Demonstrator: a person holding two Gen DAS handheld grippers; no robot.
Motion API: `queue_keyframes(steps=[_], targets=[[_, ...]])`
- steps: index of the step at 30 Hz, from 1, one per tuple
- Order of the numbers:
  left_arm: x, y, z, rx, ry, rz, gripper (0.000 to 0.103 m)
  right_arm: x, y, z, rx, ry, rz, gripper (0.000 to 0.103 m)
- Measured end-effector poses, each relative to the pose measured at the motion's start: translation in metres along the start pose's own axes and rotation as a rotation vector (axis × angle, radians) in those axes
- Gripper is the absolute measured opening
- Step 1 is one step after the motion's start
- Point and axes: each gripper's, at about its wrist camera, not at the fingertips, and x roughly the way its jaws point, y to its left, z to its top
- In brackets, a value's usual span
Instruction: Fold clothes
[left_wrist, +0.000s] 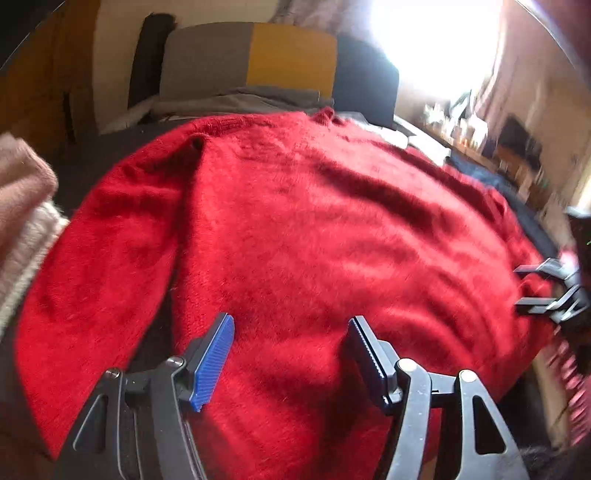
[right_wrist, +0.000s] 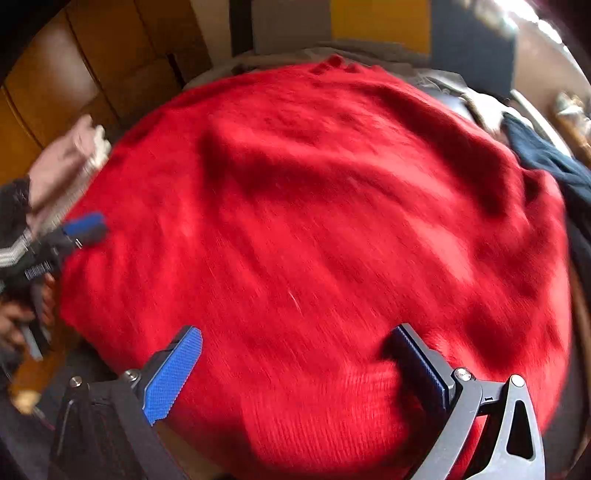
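Fuzzy red sweater (left_wrist: 314, 229): soft, floppy, probably light. Best pinched at the hem corners. Left gripper (left_wrist: 291, 354) and right gripper (right_wrist: 299, 365) both gaping, empty.

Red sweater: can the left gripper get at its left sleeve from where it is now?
Probably yes. The left gripper hangs open over the red sweater, fingers empty, and the sleeve lies spread and uncovered beside it.
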Motion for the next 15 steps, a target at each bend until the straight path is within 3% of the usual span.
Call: queue_keyframes(steps=[3, 7, 10, 15], targets=[[-0.005, 0.005, -0.004, -0.017, 0.0, 0.005, 0.065, -0.011, -0.025, -0.024, 0.075, 0.0, -0.075, 0.103], [-0.011, 0.01, -0.002, -0.068, -0.024, 0.005, 0.065, -0.023, -0.045, -0.037, 0.164, -0.071, -0.053, 0.103], [-0.032, 0.023, -0.008, -0.128, -0.059, -0.014, 0.065, -0.021, -0.036, -0.039, 0.115, -0.072, -0.106, 0.103], [-0.095, 0.09, -0.035, -0.347, -0.181, 0.121, 0.065, -0.024, -0.025, -0.029, 0.134, -0.073, -0.18, 0.103]])
